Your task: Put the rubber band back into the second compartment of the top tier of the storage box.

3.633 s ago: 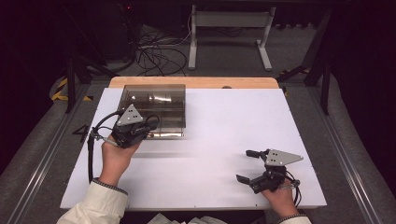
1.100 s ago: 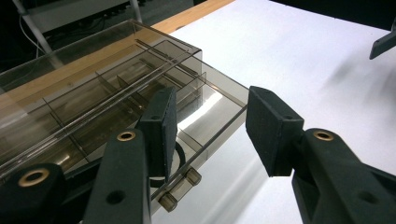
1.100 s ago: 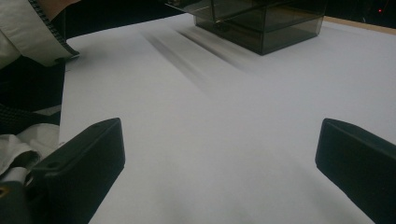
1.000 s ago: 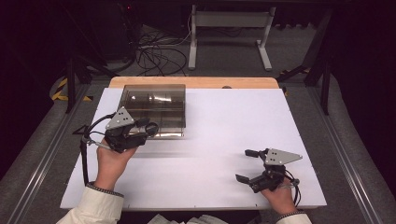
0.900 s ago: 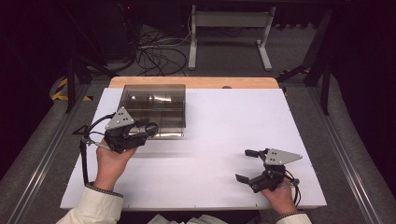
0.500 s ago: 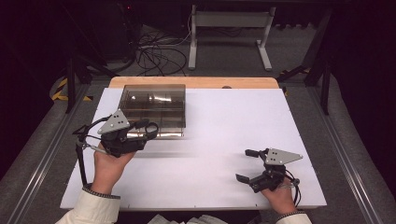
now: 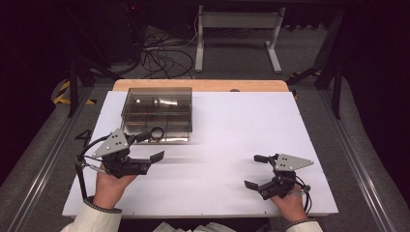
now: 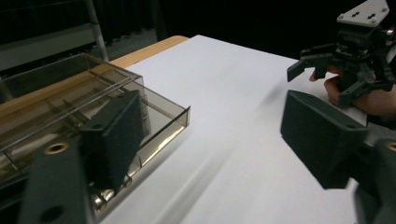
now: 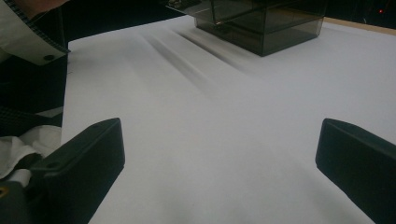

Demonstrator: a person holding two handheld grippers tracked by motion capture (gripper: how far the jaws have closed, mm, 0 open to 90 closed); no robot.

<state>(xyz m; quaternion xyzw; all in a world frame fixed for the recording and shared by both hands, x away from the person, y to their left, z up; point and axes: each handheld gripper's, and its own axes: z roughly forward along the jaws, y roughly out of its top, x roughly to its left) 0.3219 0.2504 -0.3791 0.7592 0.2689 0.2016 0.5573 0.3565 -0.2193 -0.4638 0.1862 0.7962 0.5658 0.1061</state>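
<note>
A smoky clear plastic box [image 7: 157, 110] with inner compartments stands at the back left of the white table top [image 7: 227, 130]. At its front edge sits a small dark ring [image 7: 157, 132]. My left gripper [image 7: 151, 146] hovers just in front of the box's near left corner. Its jaws have just been opening and nothing is between them. In the left gripper view the box [image 8: 70, 107] lies beside the left jaw of that gripper [image 8: 215, 140]. My right gripper [image 7: 255, 171] rests open and empty near the front right, over bare table in its own view [image 9: 219, 158].
A wooden strip [image 7: 203, 85] borders the table's far edge. Cables and a desk frame [image 7: 237, 24] lie on the floor beyond. The right gripper view takes in the box [image 9: 261, 23] far off and a person's sleeve [image 9: 28, 28] at upper left.
My left gripper has drawn back from the box's front edge towards the person and the left, and its jaws have spread apart. The right gripper has stayed still.
</note>
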